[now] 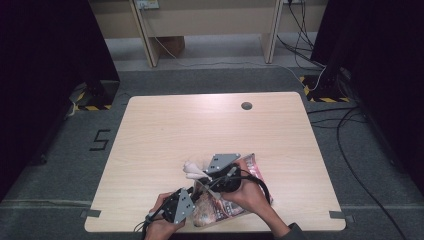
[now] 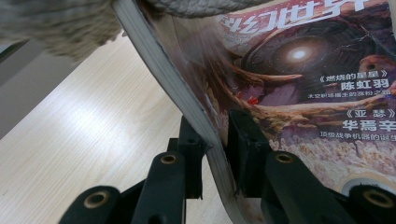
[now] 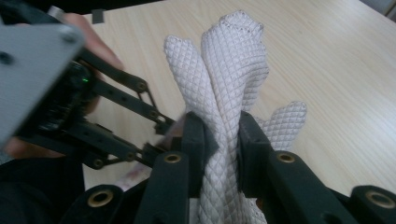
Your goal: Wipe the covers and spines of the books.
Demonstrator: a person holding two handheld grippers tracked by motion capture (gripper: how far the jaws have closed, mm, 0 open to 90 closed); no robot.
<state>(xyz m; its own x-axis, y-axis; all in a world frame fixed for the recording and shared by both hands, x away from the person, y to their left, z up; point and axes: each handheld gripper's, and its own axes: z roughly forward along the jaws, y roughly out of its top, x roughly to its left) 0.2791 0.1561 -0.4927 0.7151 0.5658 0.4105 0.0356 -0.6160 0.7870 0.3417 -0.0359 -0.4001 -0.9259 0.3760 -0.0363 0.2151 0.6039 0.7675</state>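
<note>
A colourful magazine (image 1: 235,197) lies tilted near the table's front edge, with its left side lifted. My left gripper (image 1: 196,194) is shut on that lifted edge; in the left gripper view the black jaws (image 2: 215,140) pinch the page block of the magazine (image 2: 289,70). A white knit glove (image 1: 192,169) sticks out to the left above the magazine. My right gripper (image 1: 206,175) is shut on it, and in the right gripper view the pads (image 3: 223,135) squeeze the glove (image 3: 233,56) below its fingers. The left gripper (image 3: 156,137) appears there at the left.
The light wooden table (image 1: 200,125) has a round cable hole (image 1: 246,105) at the back right. Grey floor surrounds it, with cables (image 1: 345,125) at the right and wooden desk legs (image 1: 150,45) behind. Dark curtains stand on both sides.
</note>
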